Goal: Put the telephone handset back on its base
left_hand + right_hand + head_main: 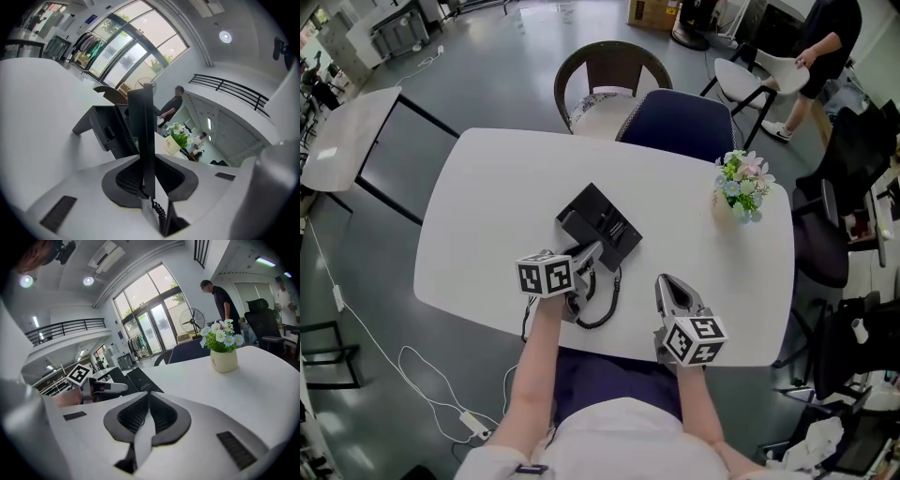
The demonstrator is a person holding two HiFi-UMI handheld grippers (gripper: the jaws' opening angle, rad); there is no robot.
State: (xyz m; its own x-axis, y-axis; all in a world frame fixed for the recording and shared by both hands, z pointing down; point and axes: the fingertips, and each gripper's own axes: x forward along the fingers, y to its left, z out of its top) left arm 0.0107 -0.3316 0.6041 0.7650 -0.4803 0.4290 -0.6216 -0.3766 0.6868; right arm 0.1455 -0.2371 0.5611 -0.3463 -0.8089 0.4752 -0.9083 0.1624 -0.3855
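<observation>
The black telephone base point(602, 223) lies in the middle of the white table point(487, 206). My left gripper point(585, 263) is just in front of the base, shut on the black handset point(579, 253). In the left gripper view the handset point(142, 122) stands edge-on between the jaws of my left gripper point(149, 174), with the base point(107, 130) close behind it. The coiled cord point(602, 309) loops on the table below the gripper. My right gripper point(667, 285) rests near the table's front edge, shut with nothing in it; its own view shows the right gripper point(148, 405) with jaws closed together.
A small pot of flowers point(741, 187) stands at the table's right side. A dark blue chair point(680, 122) and a wicker chair point(609, 84) are behind the table. A person point(820, 47) stands at the far right. A white cable point(412, 361) trails on the floor.
</observation>
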